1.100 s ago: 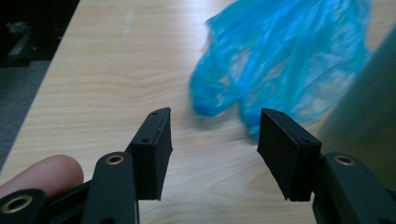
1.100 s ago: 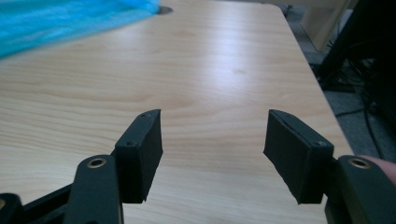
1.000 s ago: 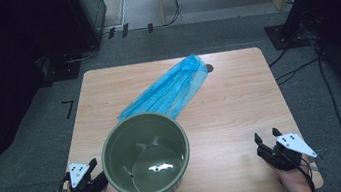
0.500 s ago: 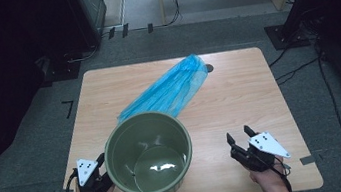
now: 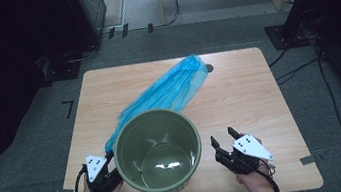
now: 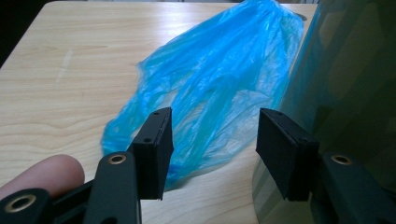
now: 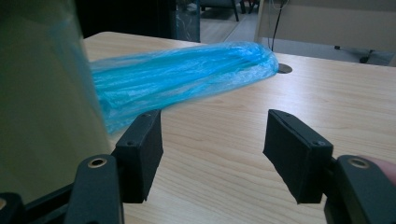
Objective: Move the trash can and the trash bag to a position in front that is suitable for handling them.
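An olive-green bucket [image 5: 152, 112] stands upright near the table's front edge, with only a glossy bottom showing inside. A crumpled blue plastic bag [image 5: 167, 90] lies behind it, stretching toward the far right. My left gripper [image 5: 111, 160] sits at the bucket's left side, open, with nothing between its jaws. In the left gripper view, the bag [image 6: 210, 88] lies just ahead of the jaws, and the bucket wall [image 6: 345, 84] rises right behind the right-hand jaw. My right gripper [image 5: 223, 138] is a little to the right of the bucket, open and holding nothing, with bare wood between its jaws.
The wooden table [image 5: 244, 95] has a round cable hole [image 5: 209, 68] at the back by the bag's far end. Dark racks and cables surround the table on the grey floor. Bare wood lies to the right of the bucket.
Both hands have moved inward toward the bucket. The right gripper came in from the table's right front corner, and the left shifted up to the bucket's side. Bucket and bag stayed put.
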The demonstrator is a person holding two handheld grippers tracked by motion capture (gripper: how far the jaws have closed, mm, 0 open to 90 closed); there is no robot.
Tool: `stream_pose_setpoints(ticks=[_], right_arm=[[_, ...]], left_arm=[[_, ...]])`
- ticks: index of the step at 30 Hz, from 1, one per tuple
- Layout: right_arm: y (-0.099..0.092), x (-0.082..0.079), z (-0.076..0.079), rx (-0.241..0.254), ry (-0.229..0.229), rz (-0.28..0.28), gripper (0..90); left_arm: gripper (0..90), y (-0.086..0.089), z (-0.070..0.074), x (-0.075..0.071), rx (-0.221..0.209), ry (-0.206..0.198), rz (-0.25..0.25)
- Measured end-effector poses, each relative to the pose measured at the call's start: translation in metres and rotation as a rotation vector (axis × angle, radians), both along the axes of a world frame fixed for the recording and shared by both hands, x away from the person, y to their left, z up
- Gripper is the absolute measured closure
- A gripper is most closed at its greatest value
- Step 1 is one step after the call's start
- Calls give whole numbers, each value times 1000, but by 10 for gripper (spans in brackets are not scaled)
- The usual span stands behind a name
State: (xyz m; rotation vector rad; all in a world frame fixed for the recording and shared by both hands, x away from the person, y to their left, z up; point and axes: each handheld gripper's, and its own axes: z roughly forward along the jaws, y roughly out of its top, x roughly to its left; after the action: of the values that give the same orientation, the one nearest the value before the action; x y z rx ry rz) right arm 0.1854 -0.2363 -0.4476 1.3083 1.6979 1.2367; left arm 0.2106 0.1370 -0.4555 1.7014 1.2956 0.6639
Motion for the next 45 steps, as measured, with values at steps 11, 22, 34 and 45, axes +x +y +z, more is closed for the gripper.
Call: stream_pose_setpoints(ticks=[11, 22, 34, 45], right_arm=[[5, -1, 1, 10, -3, 0, 376], [-2, 2, 1, 15, -4, -35, 426], [-17, 13, -2, 13, -4, -111, 484], [-62, 32, -19, -49, 50, -158, 284]], left_arm=[[453, -22, 0, 4, -8, -7, -43], [492, -48, 0, 11, -36, -10, -64], [555, -75, 1, 27, -30, -16, -74], [328, -51, -22, 50, -16, -29, -58]])
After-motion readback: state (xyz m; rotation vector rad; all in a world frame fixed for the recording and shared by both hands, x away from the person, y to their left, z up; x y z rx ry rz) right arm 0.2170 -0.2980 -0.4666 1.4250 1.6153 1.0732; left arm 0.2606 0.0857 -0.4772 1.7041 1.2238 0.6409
